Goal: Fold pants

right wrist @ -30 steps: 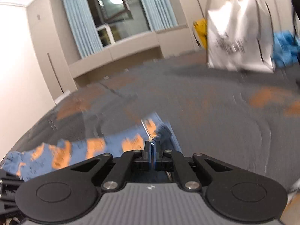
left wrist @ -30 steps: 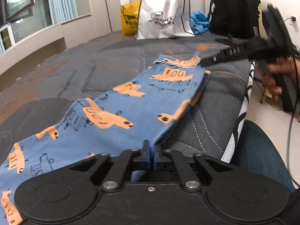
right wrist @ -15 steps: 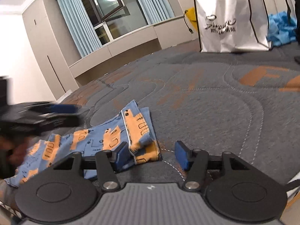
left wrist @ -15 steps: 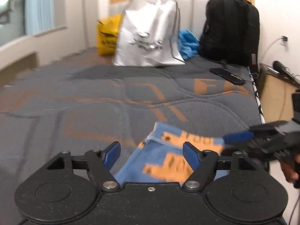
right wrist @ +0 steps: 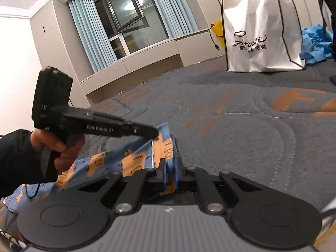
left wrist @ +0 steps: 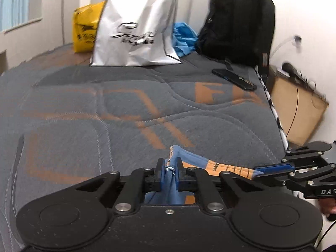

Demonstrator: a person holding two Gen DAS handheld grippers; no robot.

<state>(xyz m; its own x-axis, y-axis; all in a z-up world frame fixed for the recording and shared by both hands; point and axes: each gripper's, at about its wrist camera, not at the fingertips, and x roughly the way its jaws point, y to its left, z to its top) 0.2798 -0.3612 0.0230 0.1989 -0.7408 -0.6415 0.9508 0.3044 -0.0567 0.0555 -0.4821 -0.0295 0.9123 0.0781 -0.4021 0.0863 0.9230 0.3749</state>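
a: the pants (right wrist: 134,159) have gone from one long strip along the bed's edge to a shorter bundle, the far end now doubled over near the waistband, and the left gripper (left wrist: 169,171) has swung across to sit close beside the right gripper (right wrist: 169,174).

b: and the jaws?

a: both pairs have just been closing, after standing wide half a second back. now the left jaws are nearly together with a ridge of blue cloth and a bit of white drawcord pinched between the blue pads. the right jaws are just as narrow, clamped on the orange-and-blue hem.

b: so both have a fresh hold on the same end?

a: looks like it. in the right wrist view the left gripper's nose touches the cloth just behind where the right one bites, with the person's hand (right wrist: 56,147) on its handle. the rest of the pants trails toward the lower left, off the near edge of the bed (left wrist: 147,105).

b: what does that mean for the fold?

a: i judge one fold is down and this is a re-grip for the next, likely carrying the gripped edge over to halve it again. the risk is layers slipping, since each pinch is thin.

b: anything in the way?

a: no. the white bag (left wrist: 136,31), black backpack (left wrist: 239,23) and phone (left wrist: 234,78) sit well apart by the headboard.
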